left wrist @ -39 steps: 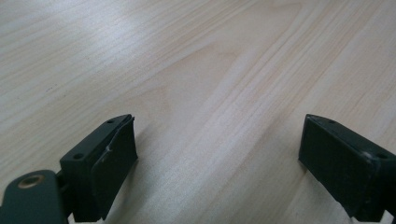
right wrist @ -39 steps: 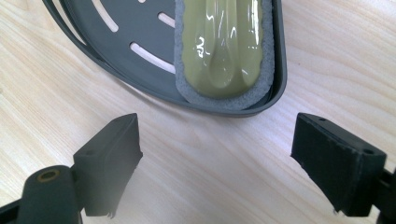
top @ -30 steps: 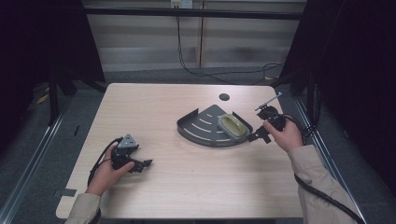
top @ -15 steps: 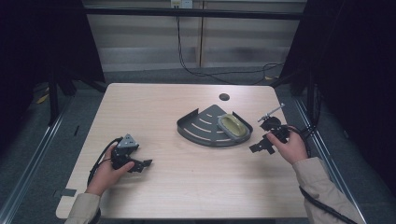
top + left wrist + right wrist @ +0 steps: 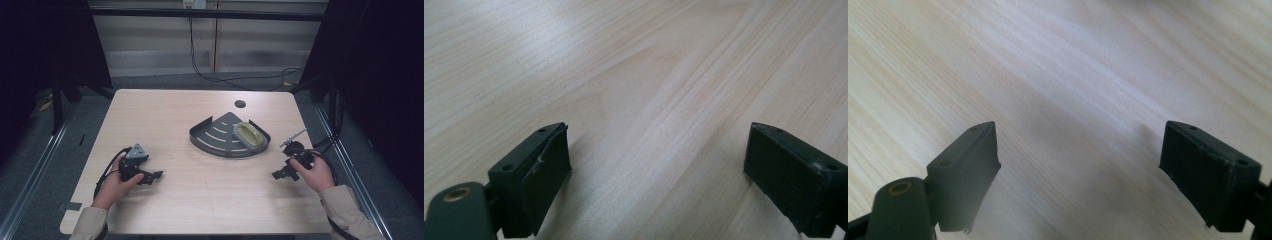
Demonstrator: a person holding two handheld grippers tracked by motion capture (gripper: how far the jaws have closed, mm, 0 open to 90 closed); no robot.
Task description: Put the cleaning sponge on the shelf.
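Observation:
A dark grey fan-shaped tray (image 5: 215, 136) with slots lies at the middle of the light wooden table (image 5: 200, 200). A yellowish oval object (image 5: 248, 135) rests in its right part. My left gripper (image 5: 151, 176) sits low at the front left, held by a hand, open with bare wood between its jaws (image 5: 659, 165). My right gripper (image 5: 281, 173) is at the front right, right of and nearer than the tray, open over bare wood (image 5: 1078, 165).
A small dark round hole (image 5: 240, 104) marks the tabletop behind the tray. Cables trail from both grippers. Metal frame rails (image 5: 50, 145) run along both sides of the table, and dark curtains surround it.
My right gripper has drawn back from the tray's right edge toward the front right of the table. The left gripper has stayed in place.

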